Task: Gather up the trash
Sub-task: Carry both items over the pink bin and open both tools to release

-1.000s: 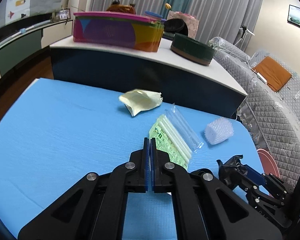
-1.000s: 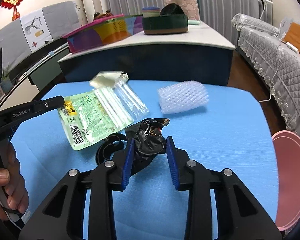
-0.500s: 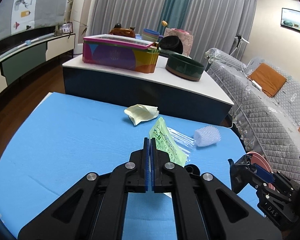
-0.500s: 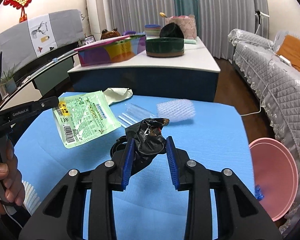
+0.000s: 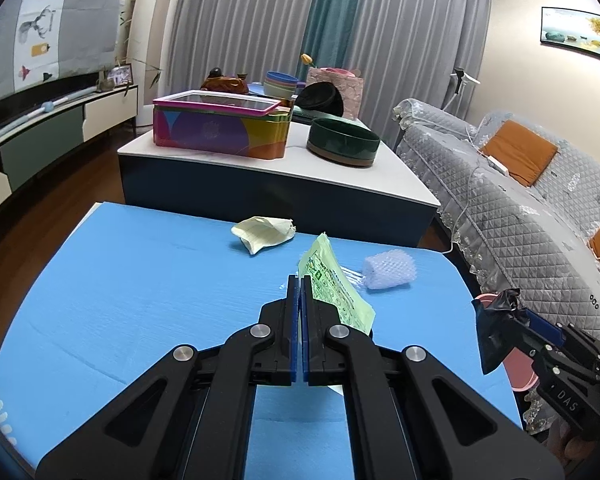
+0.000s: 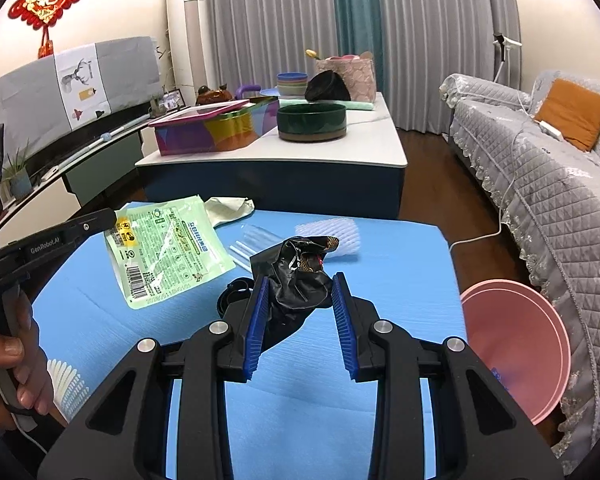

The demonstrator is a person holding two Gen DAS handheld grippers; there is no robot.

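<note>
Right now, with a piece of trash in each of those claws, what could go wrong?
The left gripper pinches only a corner of the green packet, so it might slip free. The black wrapper in the right gripper hangs loosely and could fall short of the pink bin. Clear straws could easily be overlooked.

Blue table lies open on its left; crumpled paper and foam sleeve crowd the far edge

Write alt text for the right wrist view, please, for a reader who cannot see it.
The right gripper holds a crumpled black wrapper above a blue table. At the left, the left gripper holds up a green packet. A pink bin stands at the right, beside the table.
</note>
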